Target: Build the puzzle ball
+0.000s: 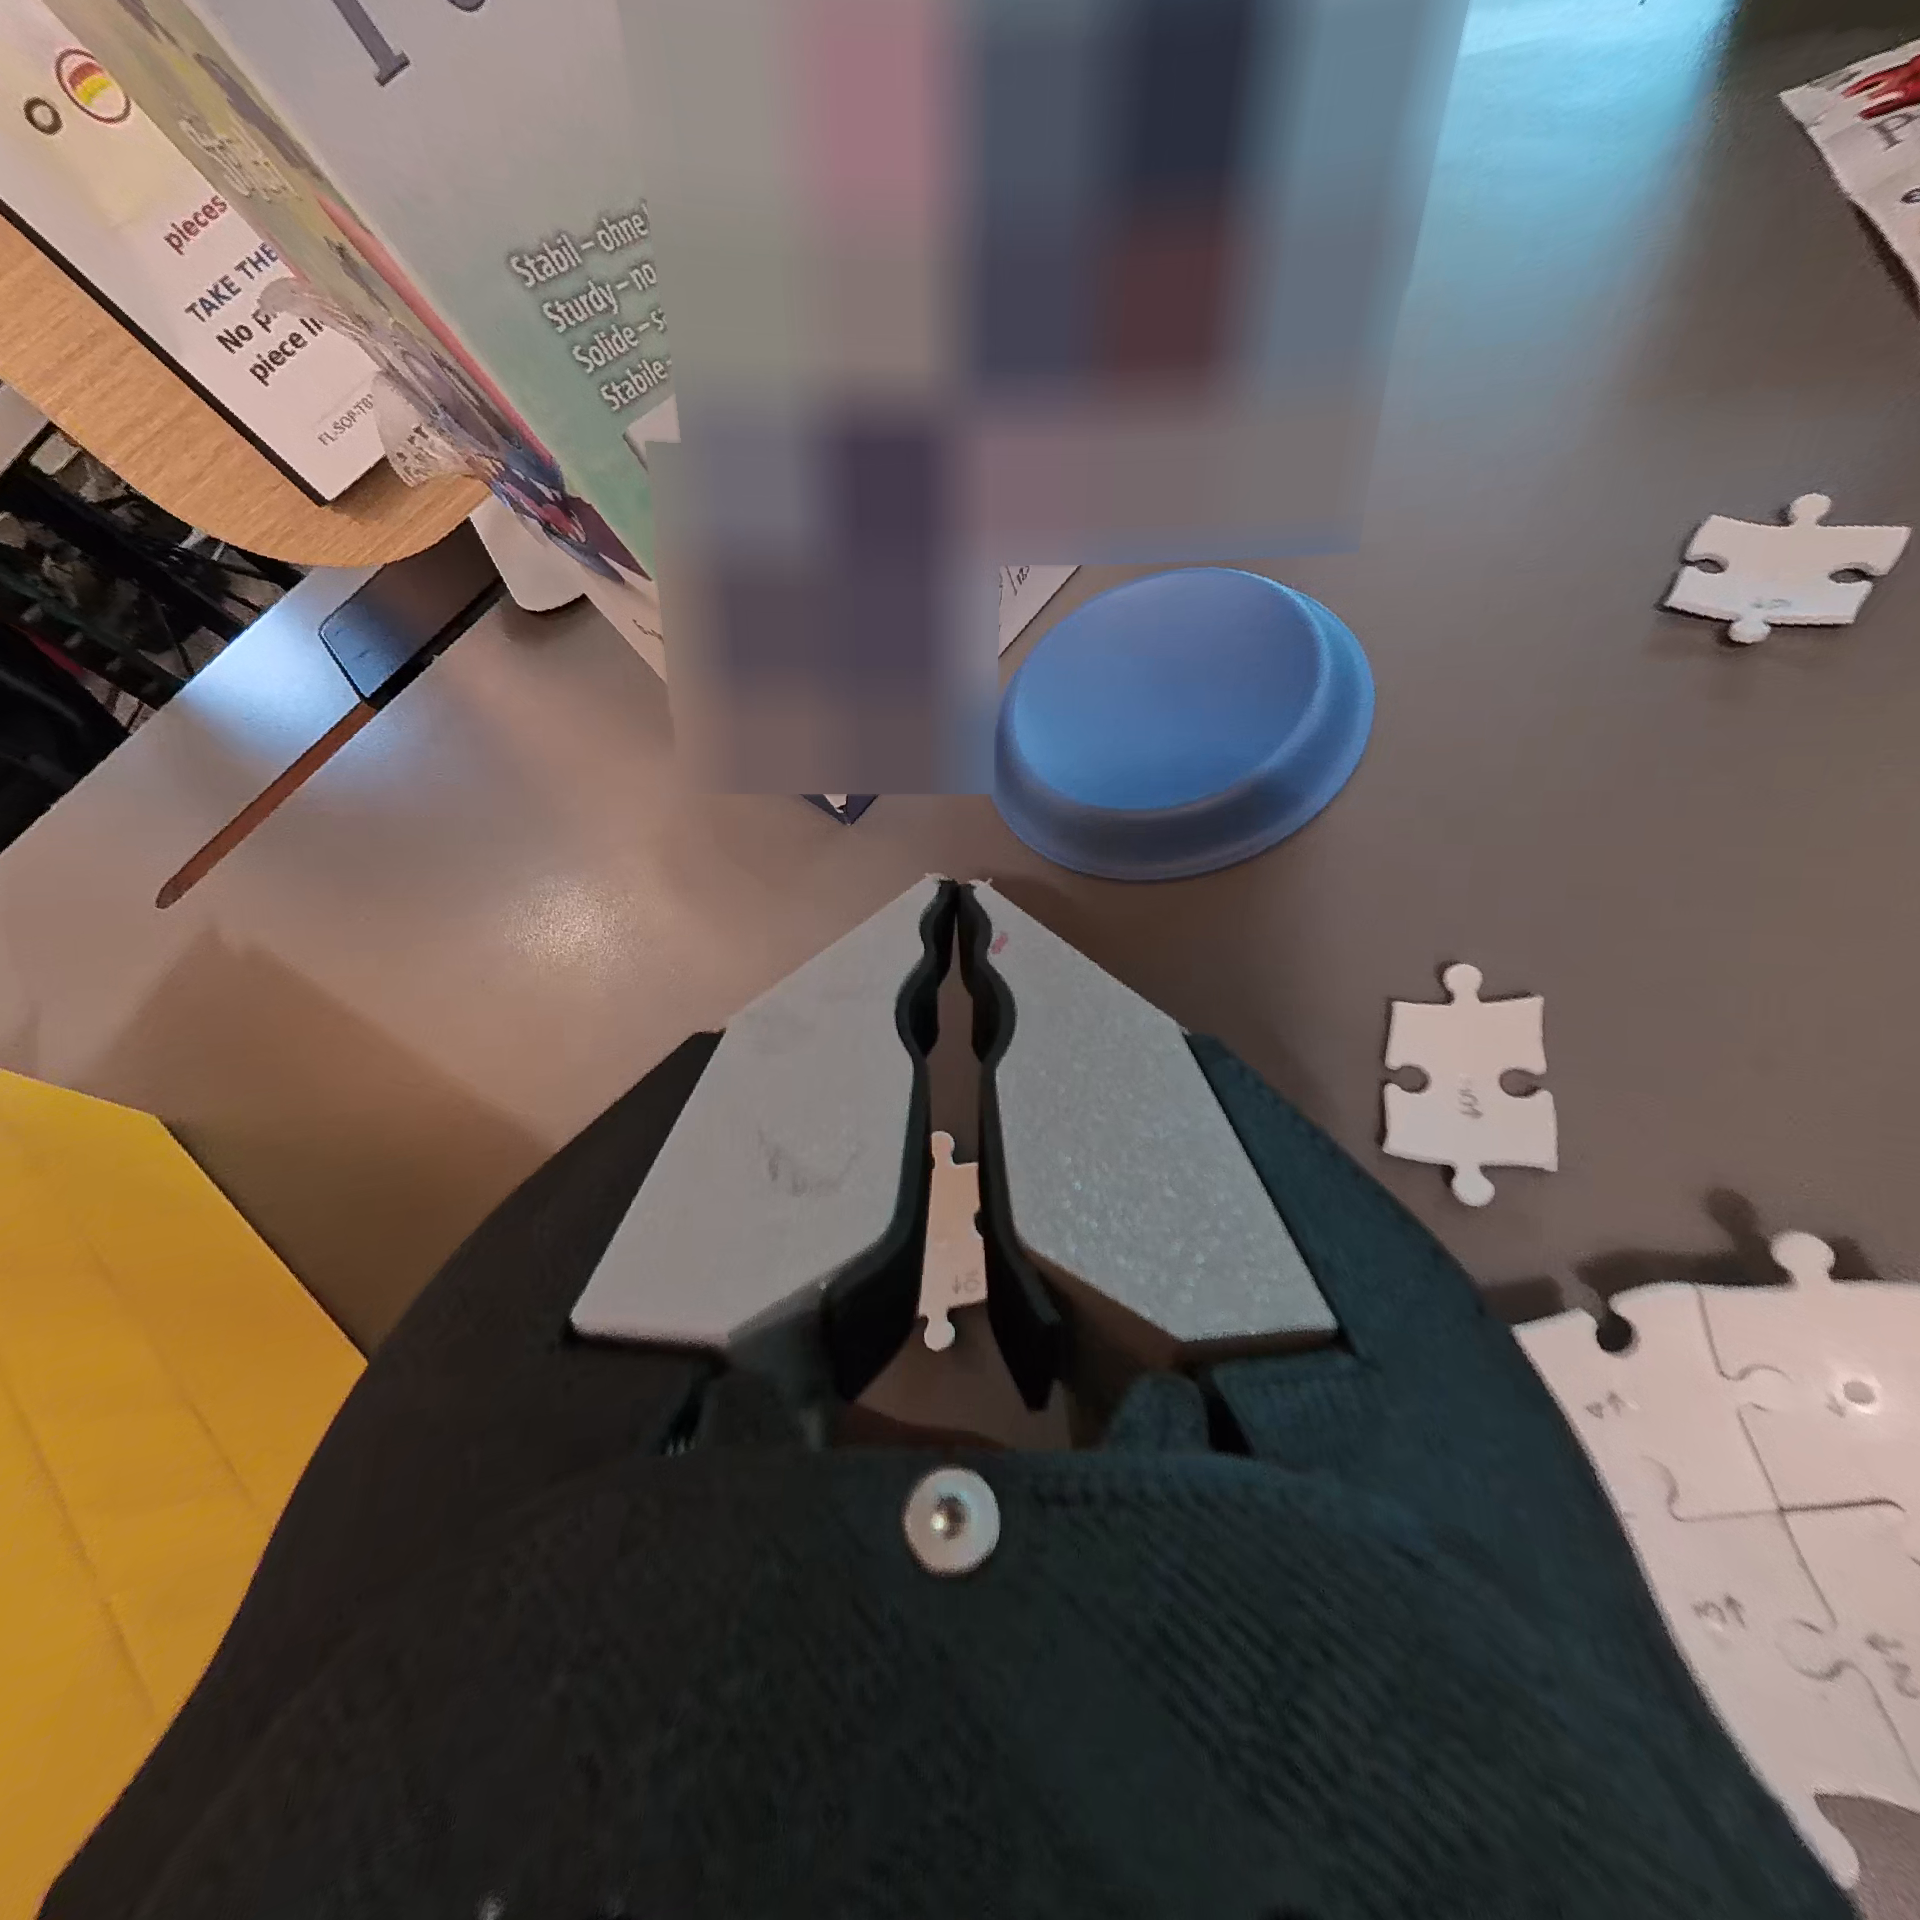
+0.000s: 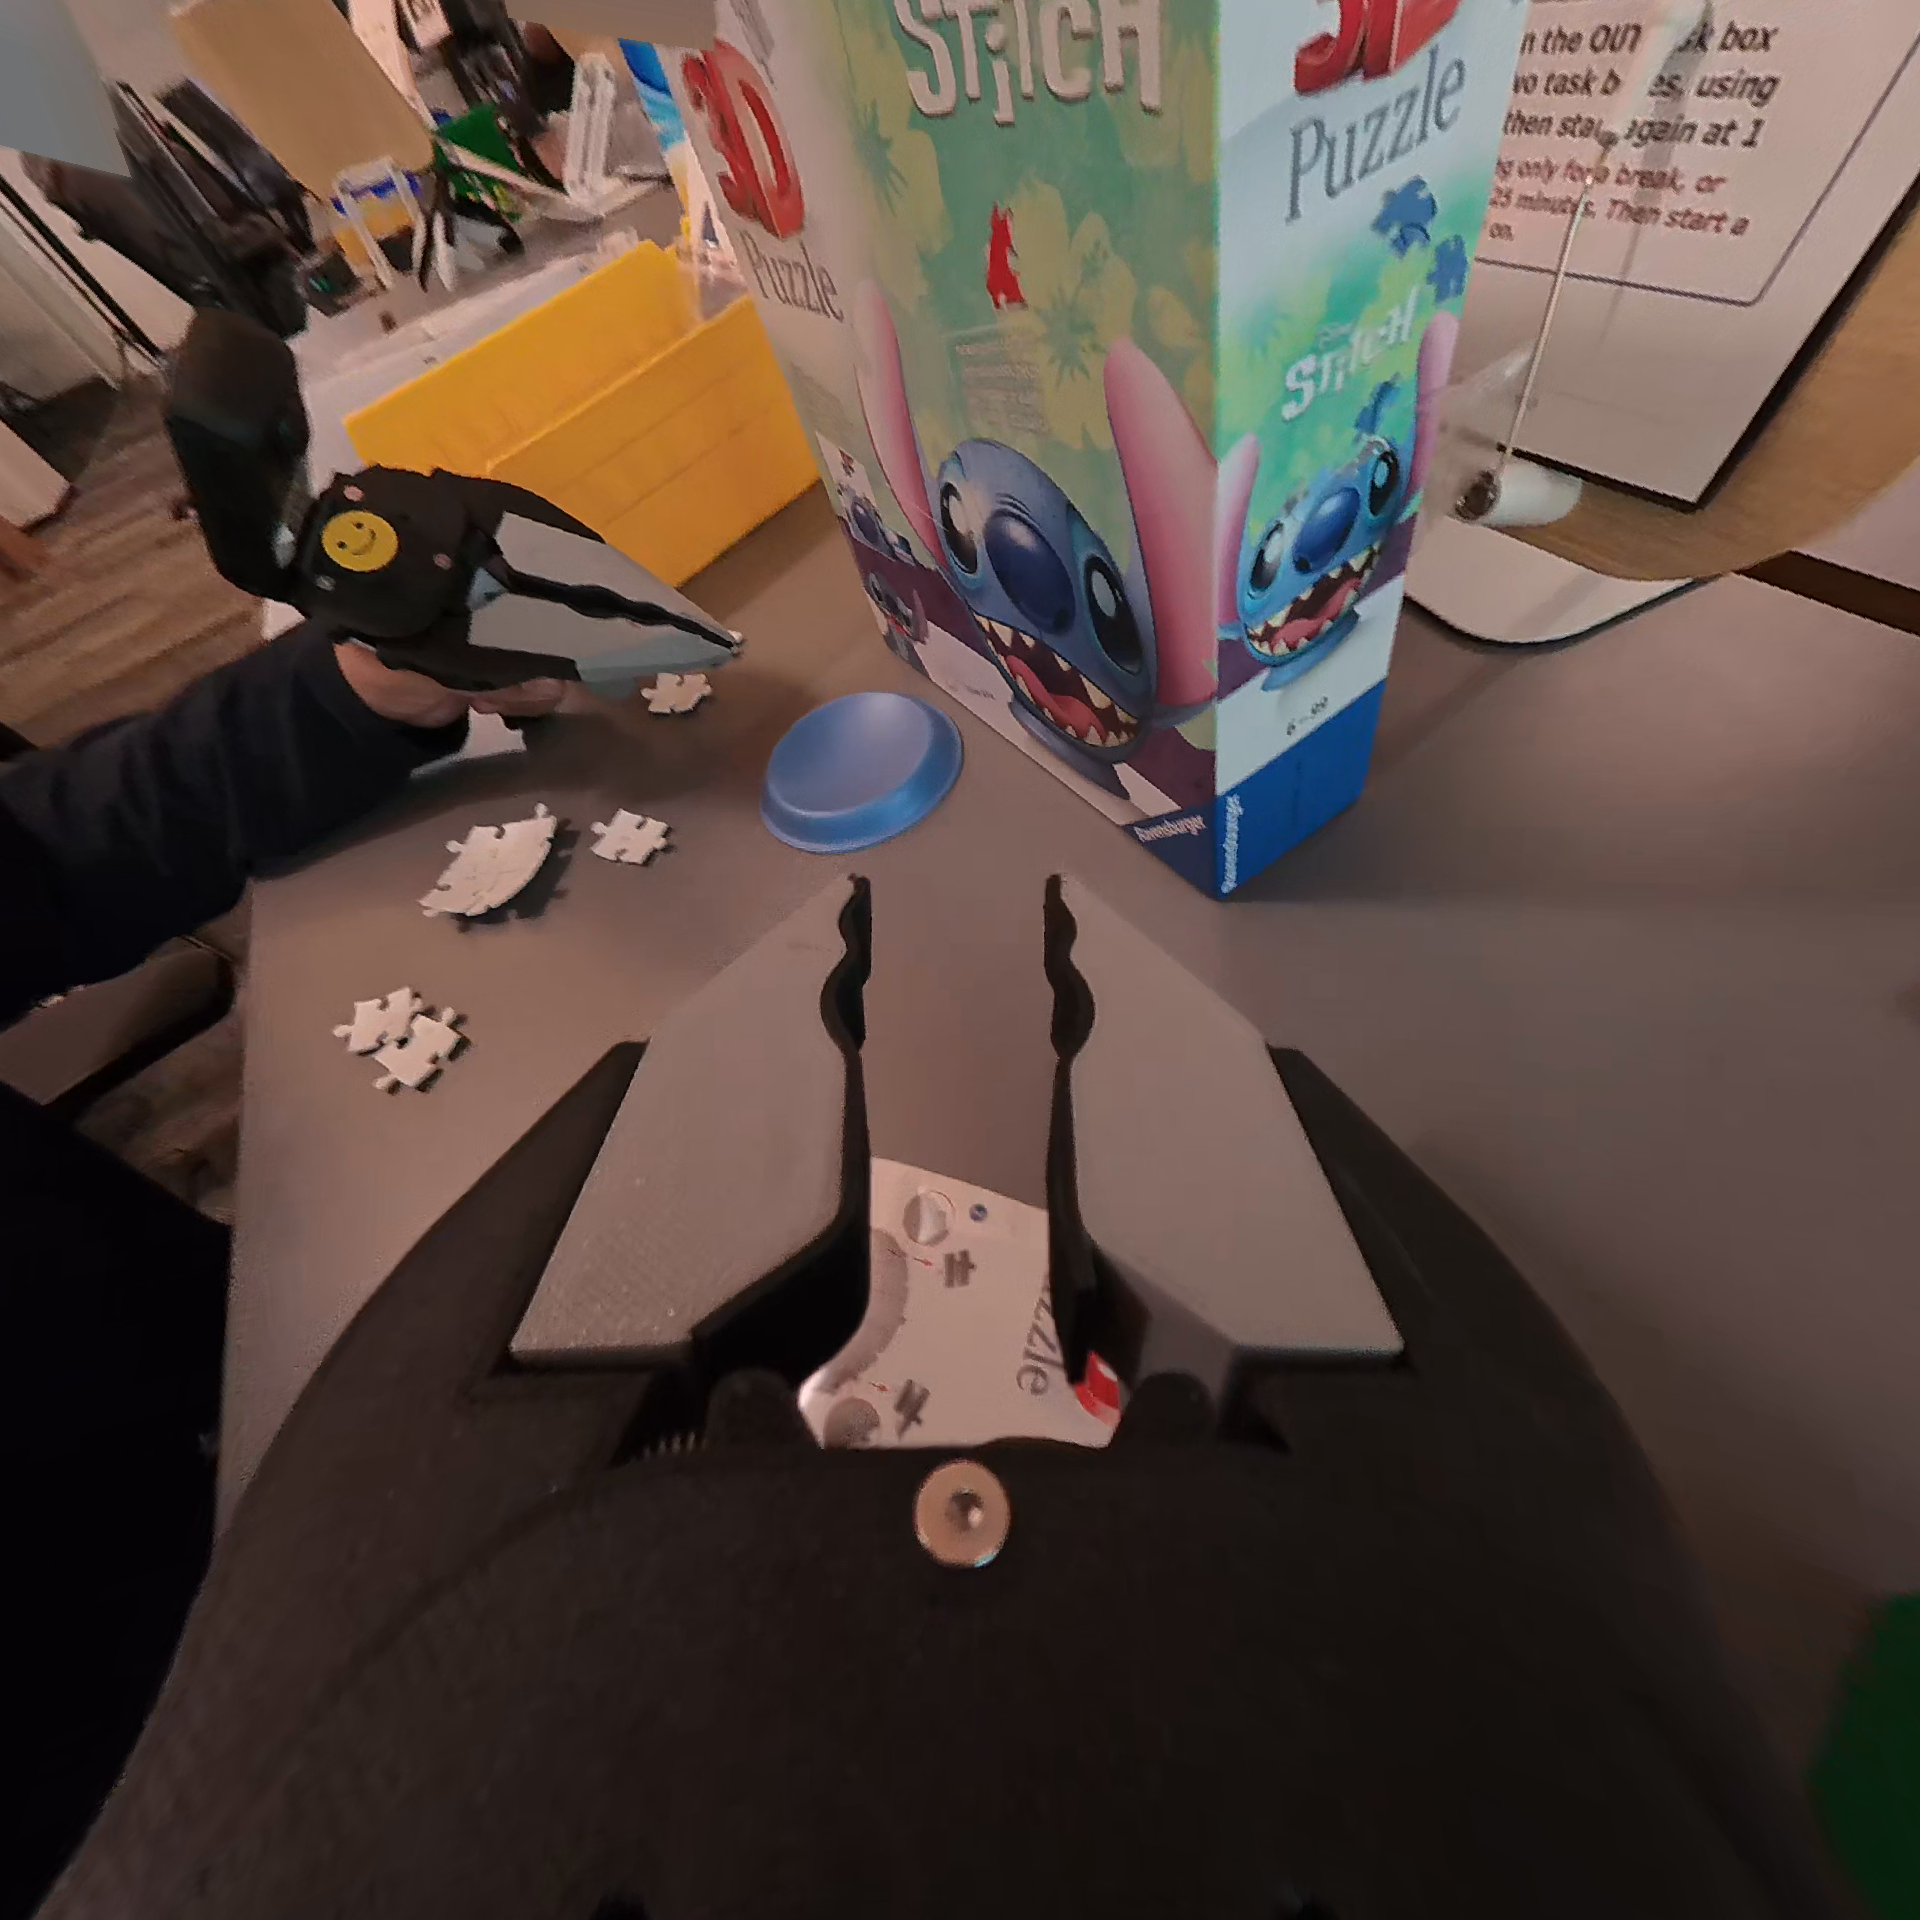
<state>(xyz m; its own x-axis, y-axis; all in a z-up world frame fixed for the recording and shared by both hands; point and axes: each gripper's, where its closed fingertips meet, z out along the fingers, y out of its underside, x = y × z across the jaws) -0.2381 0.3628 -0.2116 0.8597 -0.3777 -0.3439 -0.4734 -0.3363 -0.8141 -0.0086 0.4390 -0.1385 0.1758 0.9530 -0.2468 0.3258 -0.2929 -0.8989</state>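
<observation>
White puzzle pieces lie blank side up on the grey table [image 1: 520,935]. My left gripper [image 1: 958,888] is shut and hovers just above the table; one loose piece [image 1: 951,1236] lies on the table under its fingers. The right wrist view shows this gripper [image 2: 727,644] above that piece [image 2: 675,691]. A curved joined section of several pieces [image 1: 1766,1507] lies at the right and also shows in the right wrist view [image 2: 488,862]. The blue round stand [image 1: 1184,717] sits ahead. My right gripper [image 2: 954,894] is open and empty above a printed leaflet [image 2: 956,1299].
The tall puzzle box [image 2: 1091,468] stands behind the blue stand [image 2: 862,774]. A yellow bin [image 2: 603,416] is at the left. Loose pieces [image 1: 1470,1081] [image 1: 1782,571] [image 2: 629,836] and a pair of pieces [image 2: 400,1034] lie about. A white sign holder [image 2: 1558,499] stands at the right. One gripper's finger ends stand about 25 cm off the other's. To reach the loose piece [image 1: 951,1236] in a straight line is about 7 cm for my left fingers, about 30 cm for my right. Seen from the right wrist view [image 2: 676,697] as well.
</observation>
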